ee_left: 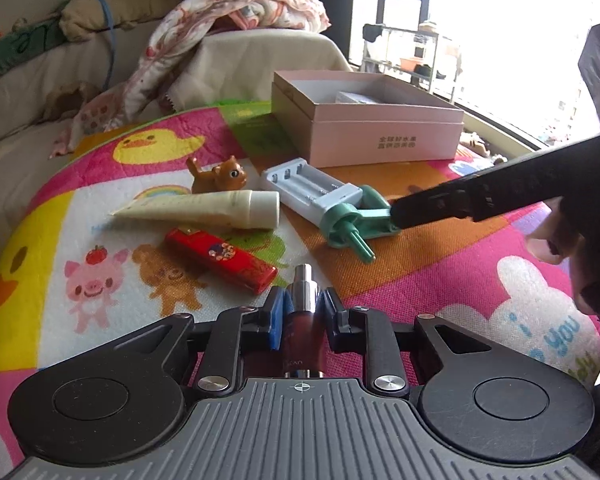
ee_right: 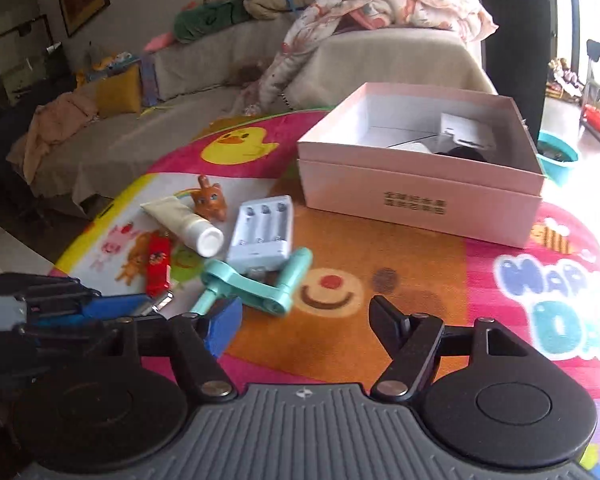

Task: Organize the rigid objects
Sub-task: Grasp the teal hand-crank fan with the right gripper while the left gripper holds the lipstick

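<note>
My left gripper (ee_left: 302,304) is shut on a dark red spray bottle (ee_left: 304,292) with a silver nozzle, low over the cartoon play mat (ee_left: 440,280). My right gripper (ee_right: 304,320) stands open; its left finger (ee_right: 220,328) is beside the teal tube squeezer (ee_right: 256,284), nothing between the pads. In the left wrist view a black finger (ee_left: 428,204) of it touches the squeezer (ee_left: 352,220). Behind lie a pale battery charger (ee_right: 262,232), a cream tube (ee_left: 204,208), a red lighter (ee_left: 220,260) and a brown cat toy (ee_left: 220,176).
An open pink box (ee_right: 420,200) stands at the far right of the mat with white and dark items inside. A beige sofa (ee_right: 180,128) with blankets and cushions runs behind. A teal basin (ee_right: 558,156) sits on the floor by the window.
</note>
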`<control>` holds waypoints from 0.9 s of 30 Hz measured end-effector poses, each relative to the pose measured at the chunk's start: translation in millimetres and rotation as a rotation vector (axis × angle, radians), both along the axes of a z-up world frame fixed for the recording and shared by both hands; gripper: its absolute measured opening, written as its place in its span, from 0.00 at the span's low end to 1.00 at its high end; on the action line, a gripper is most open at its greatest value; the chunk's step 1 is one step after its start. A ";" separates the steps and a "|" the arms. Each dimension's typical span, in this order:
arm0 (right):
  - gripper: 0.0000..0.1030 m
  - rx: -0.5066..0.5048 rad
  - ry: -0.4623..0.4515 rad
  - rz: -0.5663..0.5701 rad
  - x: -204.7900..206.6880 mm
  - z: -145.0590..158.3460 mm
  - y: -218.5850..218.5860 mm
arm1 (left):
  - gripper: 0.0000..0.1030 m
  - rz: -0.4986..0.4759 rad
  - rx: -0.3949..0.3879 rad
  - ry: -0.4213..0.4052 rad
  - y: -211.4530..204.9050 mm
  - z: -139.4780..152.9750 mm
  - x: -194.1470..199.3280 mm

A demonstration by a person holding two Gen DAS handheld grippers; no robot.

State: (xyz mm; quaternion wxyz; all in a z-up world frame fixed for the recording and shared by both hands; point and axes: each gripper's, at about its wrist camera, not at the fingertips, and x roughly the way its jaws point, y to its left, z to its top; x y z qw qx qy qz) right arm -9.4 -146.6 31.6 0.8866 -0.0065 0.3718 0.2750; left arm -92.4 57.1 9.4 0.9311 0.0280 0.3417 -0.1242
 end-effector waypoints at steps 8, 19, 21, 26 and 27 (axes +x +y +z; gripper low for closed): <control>0.78 -0.037 0.061 -0.014 17.6 -14.6 56.9 | 0.25 -0.022 -0.051 0.030 6.5 1.9 -17.1; 0.68 -0.171 -0.085 -0.020 -6.8 -16.9 19.8 | 0.23 0.006 0.005 -0.026 -6.9 -0.3 -17.1; 0.68 -0.176 -0.086 -0.028 -13.2 -15.3 4.4 | 0.23 -0.009 0.011 -0.030 -9.6 0.0 -18.1; 0.68 -0.203 -0.131 -0.071 -29.8 -8.9 -31.6 | 0.23 -0.094 -0.026 -0.015 -20.8 5.1 -16.5; 0.68 -0.206 -0.145 -0.081 -32.6 -6.2 -38.4 | 0.23 -0.106 -0.036 -0.018 -23.3 8.9 -13.7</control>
